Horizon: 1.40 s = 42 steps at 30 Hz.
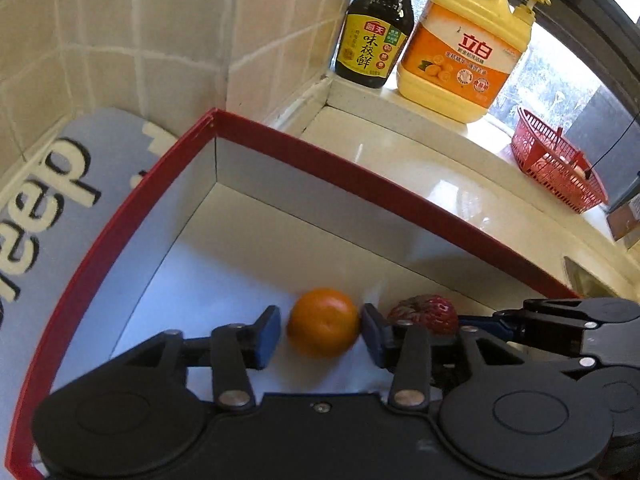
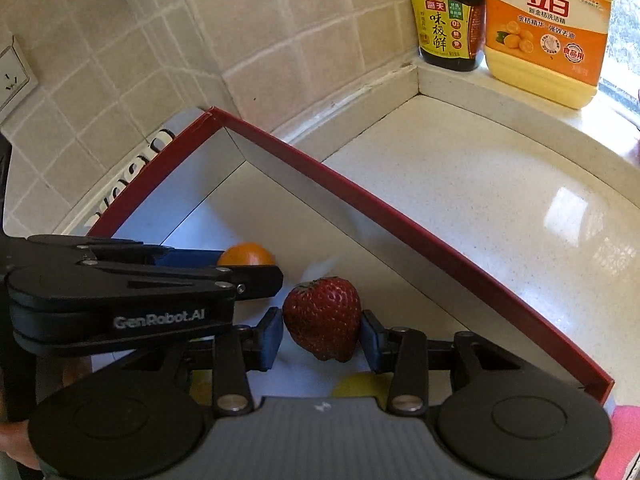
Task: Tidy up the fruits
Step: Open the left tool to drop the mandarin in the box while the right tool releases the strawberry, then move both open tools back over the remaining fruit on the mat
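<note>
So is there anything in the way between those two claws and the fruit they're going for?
Nothing visible. The orange sits right between the left gripper pads inside the red box, and the strawberry sits between the right gripper pads.

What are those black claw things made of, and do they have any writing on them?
Both are matte black, hard-looking linkages with silver rivets and round disc housings. Each finger ends in a flat blue pad. The left gripper, seen from the side, bears white "GenRobot.AI" lettering. The right gripper looks the same.
</note>
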{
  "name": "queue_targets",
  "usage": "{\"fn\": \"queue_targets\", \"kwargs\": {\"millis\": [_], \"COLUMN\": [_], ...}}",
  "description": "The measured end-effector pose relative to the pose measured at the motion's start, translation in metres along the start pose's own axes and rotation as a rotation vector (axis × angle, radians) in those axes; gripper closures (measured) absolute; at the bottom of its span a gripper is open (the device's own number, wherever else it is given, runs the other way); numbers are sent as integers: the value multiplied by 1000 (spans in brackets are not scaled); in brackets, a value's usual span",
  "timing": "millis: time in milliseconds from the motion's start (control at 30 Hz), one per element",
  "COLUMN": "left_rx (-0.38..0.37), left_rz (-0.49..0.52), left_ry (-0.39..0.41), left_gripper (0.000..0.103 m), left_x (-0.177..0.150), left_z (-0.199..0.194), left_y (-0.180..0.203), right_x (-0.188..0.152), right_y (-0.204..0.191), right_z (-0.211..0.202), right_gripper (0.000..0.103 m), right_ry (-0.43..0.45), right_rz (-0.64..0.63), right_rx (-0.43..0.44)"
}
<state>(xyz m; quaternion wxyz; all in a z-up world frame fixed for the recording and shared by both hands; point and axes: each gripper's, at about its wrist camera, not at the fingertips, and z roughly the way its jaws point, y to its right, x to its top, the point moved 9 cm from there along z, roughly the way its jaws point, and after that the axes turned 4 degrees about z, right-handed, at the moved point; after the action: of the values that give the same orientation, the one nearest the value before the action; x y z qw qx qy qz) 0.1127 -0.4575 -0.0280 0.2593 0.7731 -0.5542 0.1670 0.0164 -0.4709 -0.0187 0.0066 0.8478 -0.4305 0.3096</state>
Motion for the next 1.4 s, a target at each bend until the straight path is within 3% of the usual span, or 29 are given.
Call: {"fn": "queue_targets", "kwargs": {"millis": [167,267,567,700,967,1067,1200,1400], "left_rx": [-32,-38,100,199,396,459,511,521], "left_rz": [-42,-62,-71,-80,-117,-135,-193,-304], "left_ry": [62,125,373,483,630,648,609,434], "left_gripper": [32,31,31,31,30,24,23,21], "left_x": [0,1,-10,-24,-67,-87,-111,-148], "left_z": [-32,-67,-220,-293,-405,-427,-428,-367], "left_y": [-4,-5,-3,-4,-4,-15,-42,-106], "right_x": [4,10,30,37,39,30,7,-38], "right_y": [2,5,-12,-38,-113,-144,-185,-220], "right_z": [-25,-53,-149,-190,-223,-219,-189,-116], "right_gripper": [51,51,50,47,45,42,42,41], "right_ry": [20,66,232,309,340,319,241,73], "right_rz": [21,18,14,-21,-129,-185,-252,-306], "right_rx": [25,20,70,120,265,301,342,306]}}
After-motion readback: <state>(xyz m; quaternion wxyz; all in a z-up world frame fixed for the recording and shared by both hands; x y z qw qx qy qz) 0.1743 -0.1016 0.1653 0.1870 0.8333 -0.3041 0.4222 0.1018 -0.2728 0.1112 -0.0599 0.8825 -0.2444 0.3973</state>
